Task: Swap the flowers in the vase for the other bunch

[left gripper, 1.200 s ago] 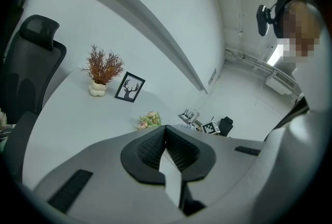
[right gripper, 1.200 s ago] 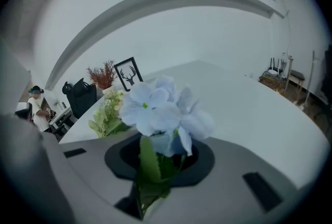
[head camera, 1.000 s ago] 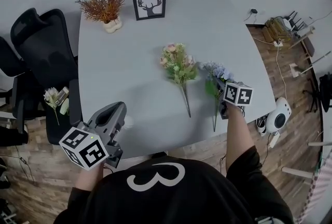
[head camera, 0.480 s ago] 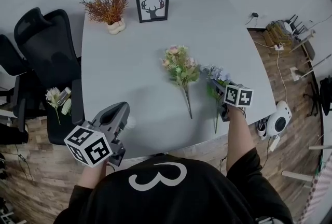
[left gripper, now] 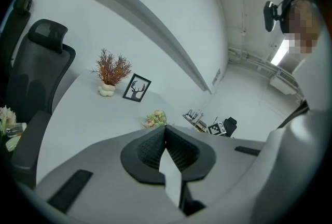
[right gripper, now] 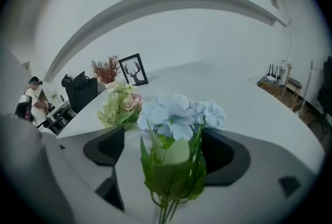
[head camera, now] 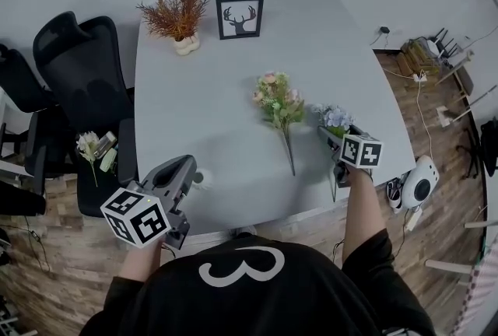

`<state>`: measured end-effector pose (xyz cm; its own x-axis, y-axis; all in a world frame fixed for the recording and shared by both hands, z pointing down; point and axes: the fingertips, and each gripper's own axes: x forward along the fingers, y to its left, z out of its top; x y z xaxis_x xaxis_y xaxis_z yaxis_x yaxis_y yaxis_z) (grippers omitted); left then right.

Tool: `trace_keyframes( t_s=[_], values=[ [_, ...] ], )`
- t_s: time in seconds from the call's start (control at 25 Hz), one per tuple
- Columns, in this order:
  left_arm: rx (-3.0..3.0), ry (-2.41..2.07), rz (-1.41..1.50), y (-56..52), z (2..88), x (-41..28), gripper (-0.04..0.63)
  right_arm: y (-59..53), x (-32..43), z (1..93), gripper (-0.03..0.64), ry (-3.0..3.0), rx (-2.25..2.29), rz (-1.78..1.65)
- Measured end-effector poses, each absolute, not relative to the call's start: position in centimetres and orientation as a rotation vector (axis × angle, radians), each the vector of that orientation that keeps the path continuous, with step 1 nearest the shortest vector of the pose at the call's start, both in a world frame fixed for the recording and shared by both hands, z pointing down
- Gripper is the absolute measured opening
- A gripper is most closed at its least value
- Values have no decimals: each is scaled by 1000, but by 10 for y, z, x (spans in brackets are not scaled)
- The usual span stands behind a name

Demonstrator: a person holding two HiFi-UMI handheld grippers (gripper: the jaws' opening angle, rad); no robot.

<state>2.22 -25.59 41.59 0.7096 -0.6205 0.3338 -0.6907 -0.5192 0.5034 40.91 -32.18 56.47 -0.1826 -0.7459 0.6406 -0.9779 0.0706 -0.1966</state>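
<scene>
The right hand-held gripper (head camera: 333, 138) has just been opening, jaws spread around the blue bunch (right gripper: 179, 114). The left hand-held gripper (left gripper: 166, 140) is pressed together.

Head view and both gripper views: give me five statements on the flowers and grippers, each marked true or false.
1. The blue bunch lies between the right gripper's fingers. True.
2. Those fingers clamp its stems. False: they stand apart, having just been opening, and do not press on the bunch.
3. The pink bunch stands upright in a vase. False: it lies flat on the table.
4. The deer picture stands beside the dried plant. True.
5. The left gripper's fingers are together, with nothing between them. True.
</scene>
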Motion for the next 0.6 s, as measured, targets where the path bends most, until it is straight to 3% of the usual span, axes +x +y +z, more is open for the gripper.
trace_keyframes(
  t_s=[0.6],
  values=[
    [2274, -1010, 138, -212, 411, -22, 11, -270, 395, 567, 445, -1895, 1542, 925]
  ],
)
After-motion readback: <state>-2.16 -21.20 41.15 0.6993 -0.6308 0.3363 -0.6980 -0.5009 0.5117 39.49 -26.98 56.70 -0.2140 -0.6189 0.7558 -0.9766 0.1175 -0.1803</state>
